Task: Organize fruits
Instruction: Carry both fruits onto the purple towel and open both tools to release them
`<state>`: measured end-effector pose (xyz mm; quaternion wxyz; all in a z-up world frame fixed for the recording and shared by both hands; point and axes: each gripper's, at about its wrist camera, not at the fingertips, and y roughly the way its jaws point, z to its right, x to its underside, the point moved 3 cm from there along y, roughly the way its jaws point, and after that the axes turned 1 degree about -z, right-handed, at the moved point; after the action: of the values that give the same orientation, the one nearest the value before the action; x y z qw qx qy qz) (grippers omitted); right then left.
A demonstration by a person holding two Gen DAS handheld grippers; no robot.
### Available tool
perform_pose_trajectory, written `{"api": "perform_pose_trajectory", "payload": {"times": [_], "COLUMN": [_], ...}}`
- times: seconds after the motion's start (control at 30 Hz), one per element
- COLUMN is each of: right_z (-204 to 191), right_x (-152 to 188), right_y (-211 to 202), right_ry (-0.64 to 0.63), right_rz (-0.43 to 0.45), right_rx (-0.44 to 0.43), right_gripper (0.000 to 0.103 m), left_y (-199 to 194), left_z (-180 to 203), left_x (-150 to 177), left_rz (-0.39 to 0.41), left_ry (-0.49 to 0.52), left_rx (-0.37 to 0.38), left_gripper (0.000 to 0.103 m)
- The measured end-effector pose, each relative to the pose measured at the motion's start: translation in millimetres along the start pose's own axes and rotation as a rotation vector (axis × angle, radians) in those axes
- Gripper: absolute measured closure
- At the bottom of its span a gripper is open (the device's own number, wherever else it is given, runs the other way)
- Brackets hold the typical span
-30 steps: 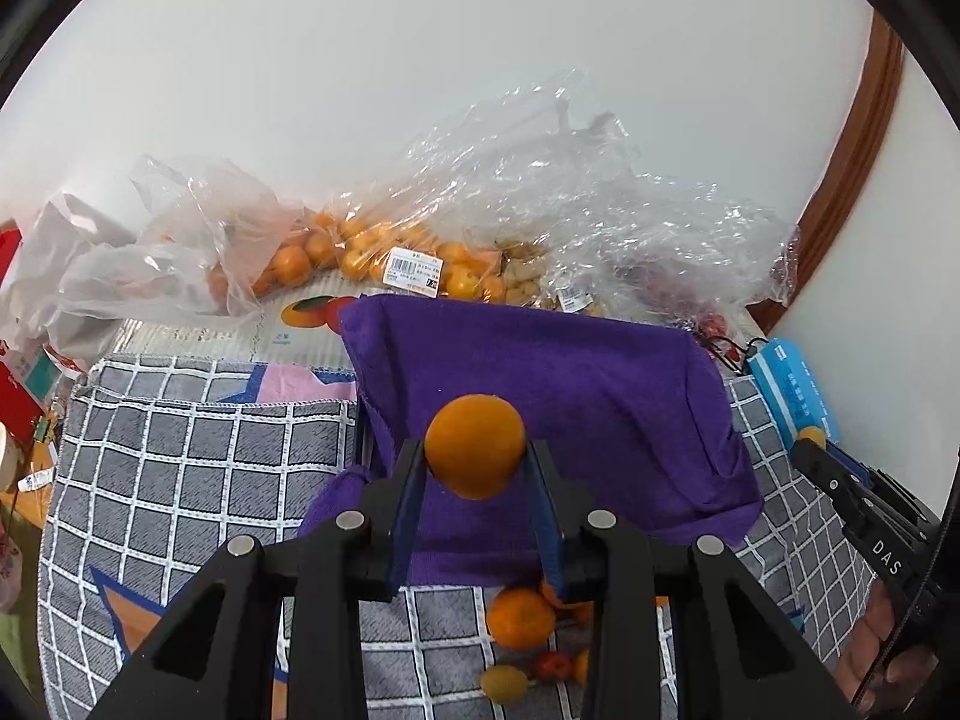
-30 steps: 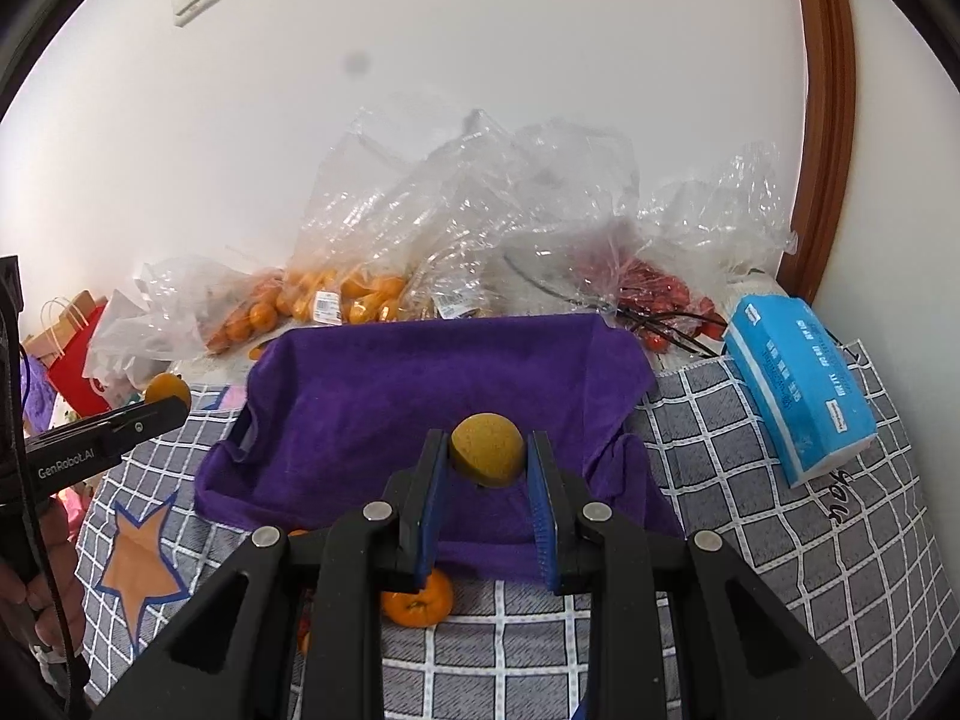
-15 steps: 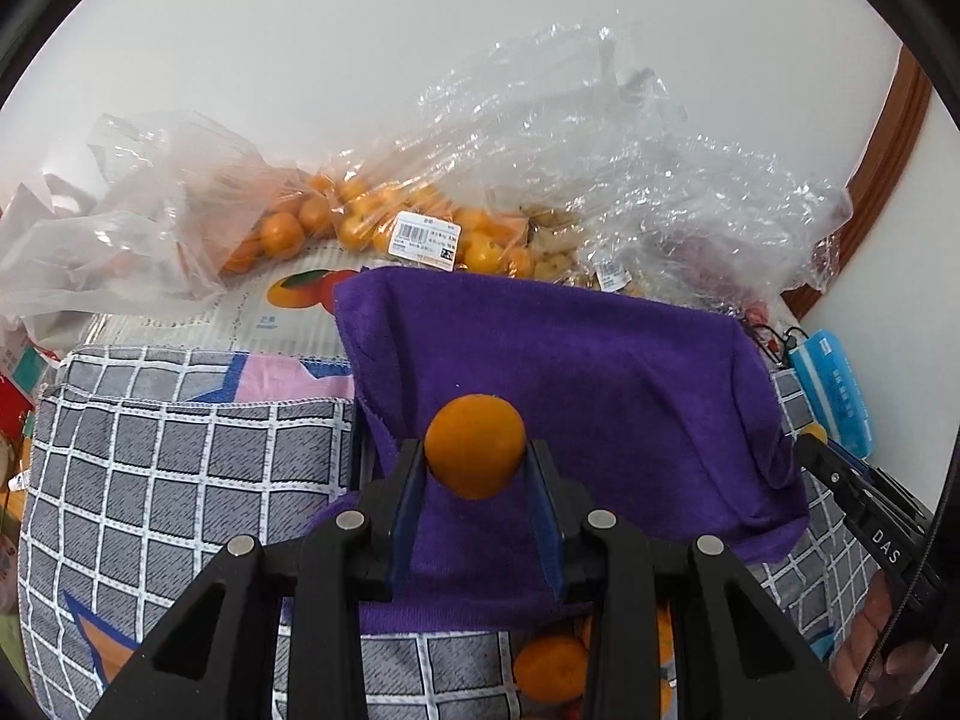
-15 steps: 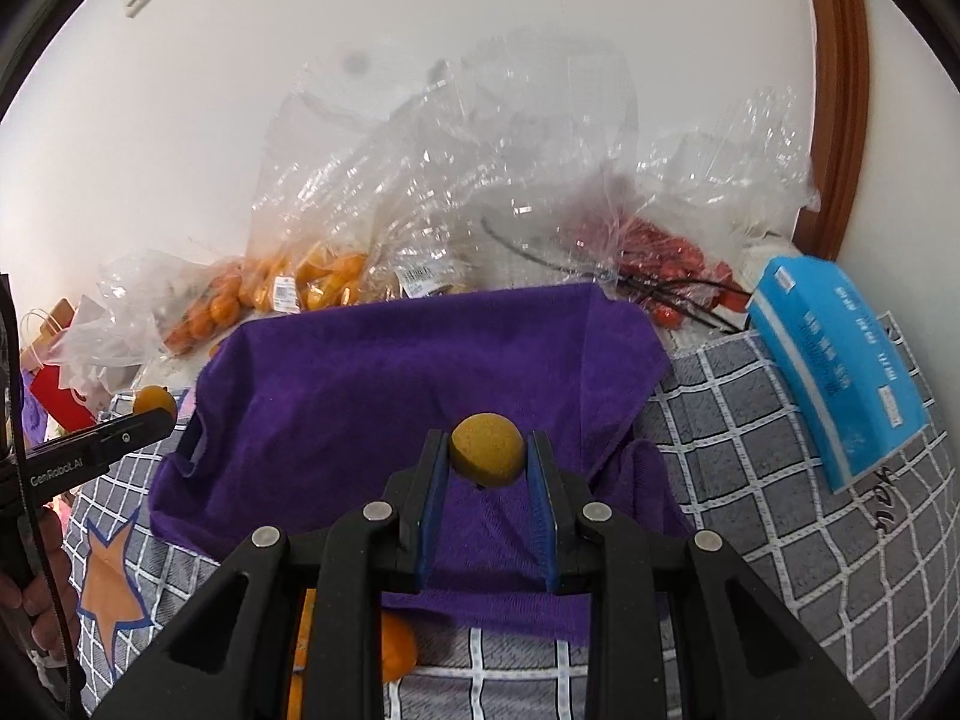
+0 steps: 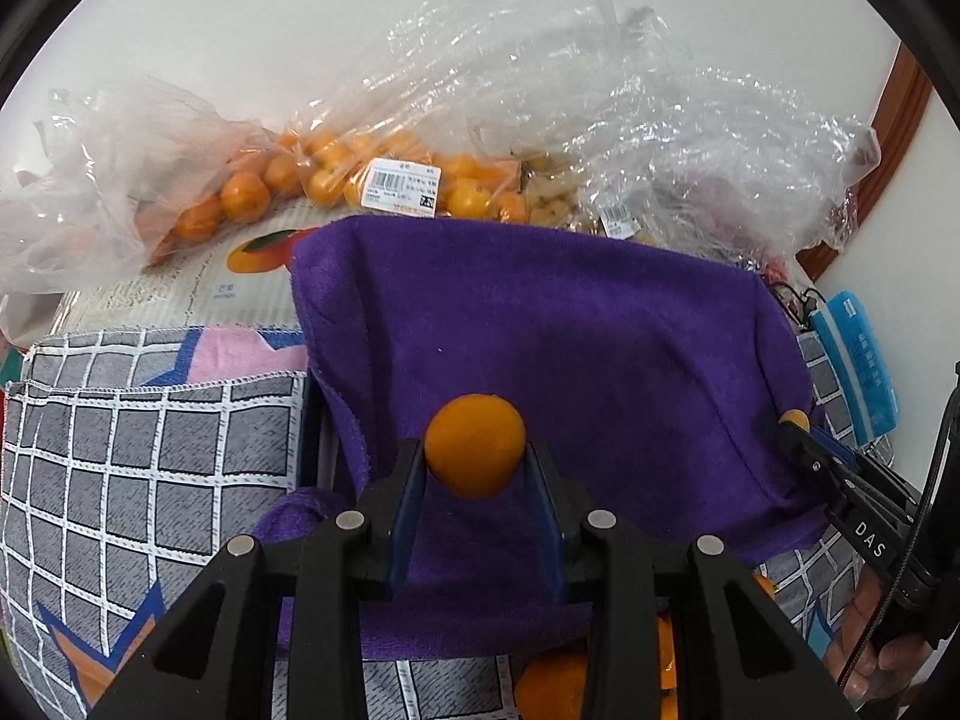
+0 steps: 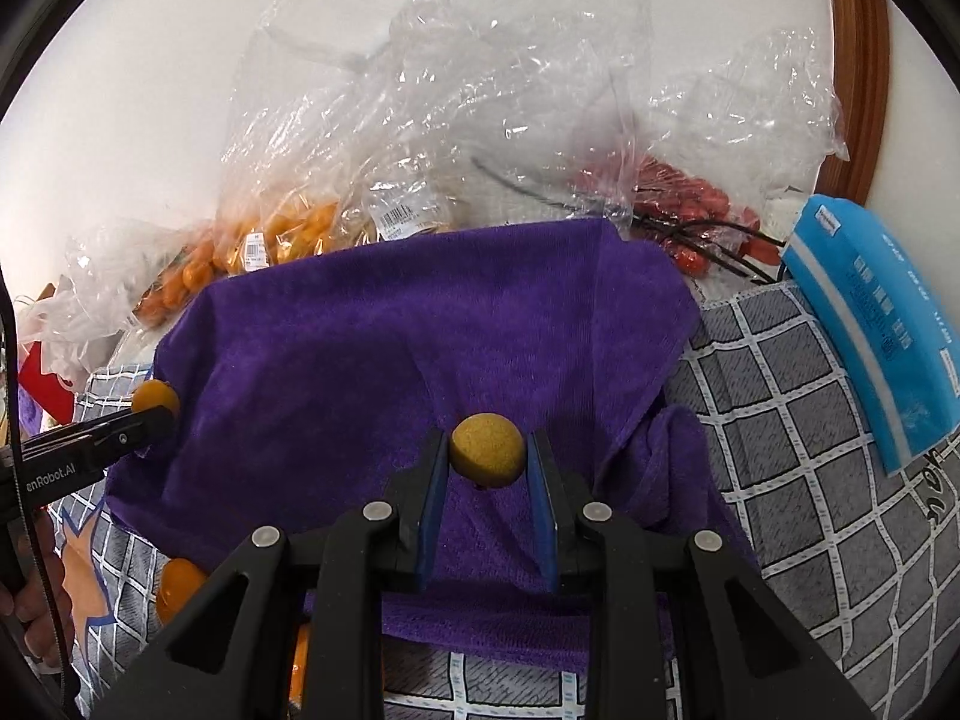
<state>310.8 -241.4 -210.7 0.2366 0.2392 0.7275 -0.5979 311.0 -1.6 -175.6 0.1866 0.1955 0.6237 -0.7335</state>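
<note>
Purple towel [image 5: 570, 348] below: left gripper [image 5: 475, 468] pinches round orange fruit [image 5: 475, 445], right gripper [image 6: 487, 462] pinches dull yellow fruit [image 6: 486, 450]; only the right view shows red tomatoes [image 6: 690, 204].

Both wrist views close, angled down, sharing purple towel [image 5: 570, 330] [image 6: 390, 348].

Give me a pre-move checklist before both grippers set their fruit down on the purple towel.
1. Left gripper holds the orange fruit between both pads: ok.
2. Right gripper holds the duller yellow fruit squarely: ok.
3. Both grippers are over the purple towel: ok.
4. Towel area ahead of each gripper is bare of fruit: ok.
5. Grippers apart from each other, right one at the towel's far edge in the left view: ok.
6. What lies under the towel, flat or hollow: cannot tell.
</note>
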Motion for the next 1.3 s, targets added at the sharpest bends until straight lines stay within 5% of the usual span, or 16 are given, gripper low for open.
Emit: {"api": "perform_pose_trajectory", "payload": {"times": [0.77,1.13,1.2,1.3], "right_z": [0,-4,-6,-12], "right_x": [7,6,7,8], "right_y": [6,-39,-48,-66], "right_ry": [-0.025,-0.013,-0.016,-0.047], "right_rz": [-0.036,0.006,0.003,0.019], "right_rx": [0.009,0.041,0.051,0.113], "right_gripper": [0.076,0.037,0.021,0.018], "left_y": [17,-15,-26,-43], "left_z": [1,10,13,18], "left_x": [8,12,15,18], "left_rz": [-0.062,-0.027,-0.013,0.010], "left_ry": [0.019,0.023,0.029,0.036], "left_rx": [-0.019,-0.002,0.000,0.008], "left_gripper": [0.071,0.057,0.057,0.057]}}
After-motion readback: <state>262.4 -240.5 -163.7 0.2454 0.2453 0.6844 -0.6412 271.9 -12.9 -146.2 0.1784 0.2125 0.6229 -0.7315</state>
